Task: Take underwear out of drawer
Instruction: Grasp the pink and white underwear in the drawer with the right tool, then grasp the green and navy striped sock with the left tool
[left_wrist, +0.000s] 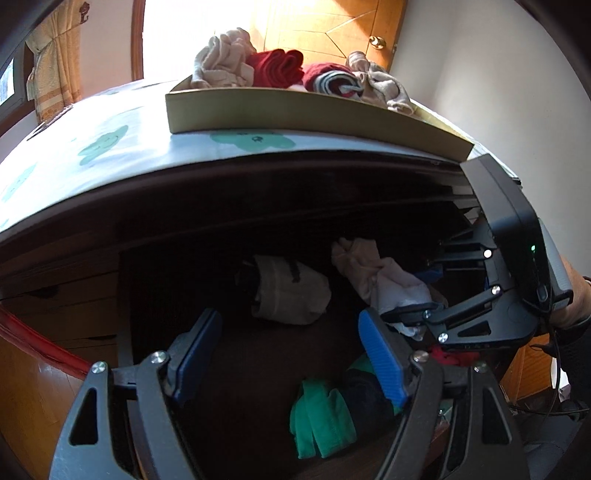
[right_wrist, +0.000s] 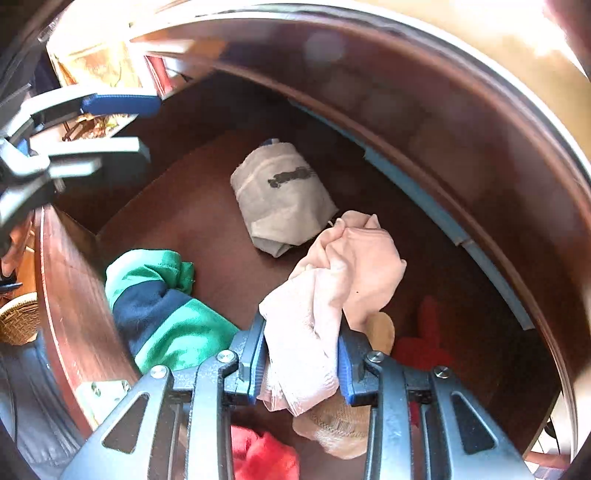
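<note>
Inside the dark brown wooden drawer (right_wrist: 207, 221), the right gripper (right_wrist: 302, 354) was clenched on a crumpled pale pink piece of underwear (right_wrist: 347, 266), its blue pads pressing the cloth from both sides while the rest of the garment bunched up above the fingers. Beyond that garment, nearer the drawer's back, lay a rolled grey-beige piece of underwear with a dark mark (right_wrist: 280, 199), apart from the gripper and just beside the pink cloth. To the pink garment's left, against the drawer's side wall, sat a bundled green and navy garment (right_wrist: 162, 306). Red cloth (right_wrist: 262, 454) showed under the gripper, at the drawer's front.

The left gripper (left_wrist: 291, 354) hung over the same drawer with its blue-padded jaws spread wide and nothing between them; the green bundle lay beneath it.

Above the drawer, on a white cover printed with green clouds (left_wrist: 110, 147), stood a shallow tan cardboard tray (left_wrist: 258, 110) heaped with beige and red garments (left_wrist: 273, 66).
</note>
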